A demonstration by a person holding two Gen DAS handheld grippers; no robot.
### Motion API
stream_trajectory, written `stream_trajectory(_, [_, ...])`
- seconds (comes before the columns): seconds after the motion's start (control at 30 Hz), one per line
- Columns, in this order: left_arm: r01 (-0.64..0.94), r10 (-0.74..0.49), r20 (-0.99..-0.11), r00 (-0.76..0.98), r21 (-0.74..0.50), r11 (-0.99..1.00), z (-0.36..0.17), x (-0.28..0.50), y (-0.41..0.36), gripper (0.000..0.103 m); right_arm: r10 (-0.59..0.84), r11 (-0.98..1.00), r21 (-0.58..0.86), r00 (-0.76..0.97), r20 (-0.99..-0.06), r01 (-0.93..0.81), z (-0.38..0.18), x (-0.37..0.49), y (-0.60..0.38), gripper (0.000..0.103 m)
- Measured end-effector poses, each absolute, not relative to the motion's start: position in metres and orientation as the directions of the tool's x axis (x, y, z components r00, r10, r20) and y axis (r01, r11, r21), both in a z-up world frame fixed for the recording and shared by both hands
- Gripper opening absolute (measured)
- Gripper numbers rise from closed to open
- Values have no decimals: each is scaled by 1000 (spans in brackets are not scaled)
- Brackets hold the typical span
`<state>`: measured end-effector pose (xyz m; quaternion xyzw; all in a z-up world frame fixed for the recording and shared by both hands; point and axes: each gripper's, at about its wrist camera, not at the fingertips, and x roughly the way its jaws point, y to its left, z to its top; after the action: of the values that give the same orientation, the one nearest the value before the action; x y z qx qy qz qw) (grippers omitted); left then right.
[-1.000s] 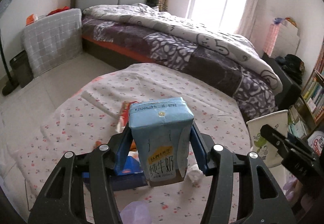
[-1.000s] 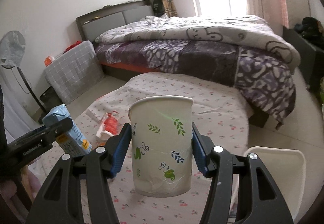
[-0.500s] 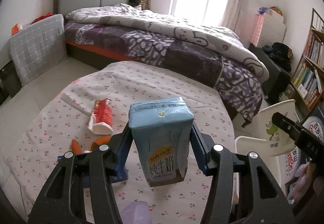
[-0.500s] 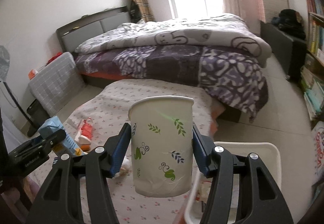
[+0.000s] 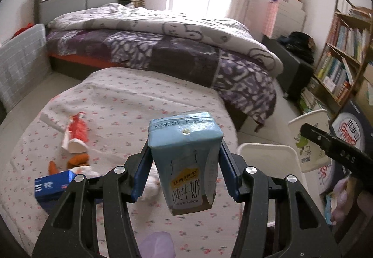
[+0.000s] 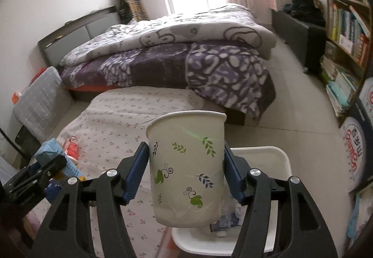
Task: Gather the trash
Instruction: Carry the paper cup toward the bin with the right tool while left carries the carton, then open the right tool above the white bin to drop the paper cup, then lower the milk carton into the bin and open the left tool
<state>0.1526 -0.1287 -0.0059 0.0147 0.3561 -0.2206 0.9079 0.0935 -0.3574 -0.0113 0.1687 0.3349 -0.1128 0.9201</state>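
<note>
The milk carton (image 5: 186,160) at frame centre is coated paperboard with a slight sheen and creased edges. The paper cup (image 6: 186,164) is matt, wrinkled near its base. Each tool (image 5: 185,171) has matt black plastic arms, ribbed blue pads (image 5: 141,174) and shiny metal screws. Printed cotton cloth covers the desk (image 5: 128,104). Lower right, the white bin (image 6: 277,155) looks like smooth plastic.

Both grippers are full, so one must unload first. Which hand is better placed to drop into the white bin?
Right. The right gripper holds the paper cup directly above the white bin; the left gripper, with the milk carton, hangs over the table, bin off to its right.
</note>
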Motion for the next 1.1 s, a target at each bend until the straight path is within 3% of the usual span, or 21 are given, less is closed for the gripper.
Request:
stream_trajectory(0.2, [467,-438,-658,612,-146,872,-10,144,-160,52,-170,873,249,739,-651,420,-9,76,-388,78])
stream_trajectory(1.1, [641,-558,-705,439,-190,744,-35,110,-269,55,-261,758,339,735,-626,557,-5,30,-461,86])
